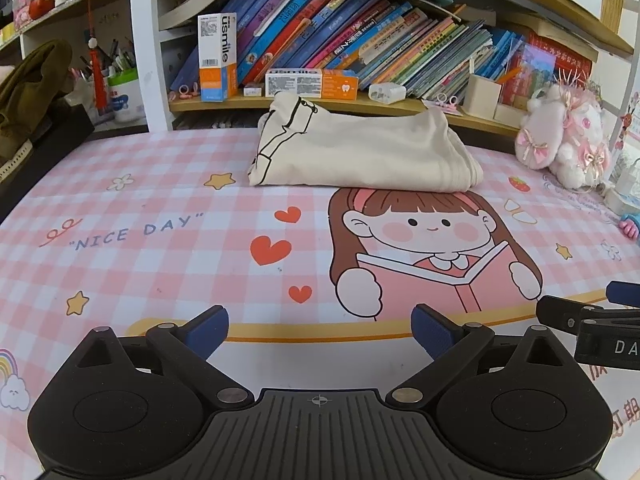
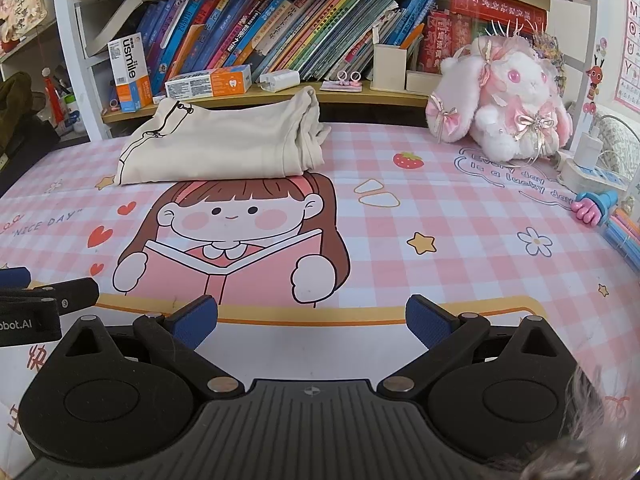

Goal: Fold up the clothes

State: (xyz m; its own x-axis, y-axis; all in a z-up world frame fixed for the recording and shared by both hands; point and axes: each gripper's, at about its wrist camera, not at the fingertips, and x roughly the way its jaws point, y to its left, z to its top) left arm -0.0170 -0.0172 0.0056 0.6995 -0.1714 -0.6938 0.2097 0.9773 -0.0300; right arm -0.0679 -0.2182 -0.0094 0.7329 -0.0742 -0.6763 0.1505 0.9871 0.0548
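A cream garment (image 1: 360, 152) with black line print lies folded into a compact bundle at the far side of the pink checked desk mat (image 1: 160, 208), close to the bookshelf. It also shows in the right wrist view (image 2: 224, 148). My left gripper (image 1: 320, 330) is open and empty, low over the near edge of the mat, well short of the garment. My right gripper (image 2: 312, 322) is open and empty too, beside the left one. Each gripper's side shows in the other's view, the right one (image 1: 592, 320) and the left one (image 2: 40, 300).
A low shelf of books (image 1: 360, 40) and toothpaste boxes (image 1: 312, 84) runs behind the garment. A pink plush rabbit (image 2: 508, 104) sits at the back right, with a power strip (image 2: 592, 168) and pens (image 2: 624, 228) along the right edge. An olive cloth (image 1: 28, 92) lies at the far left.
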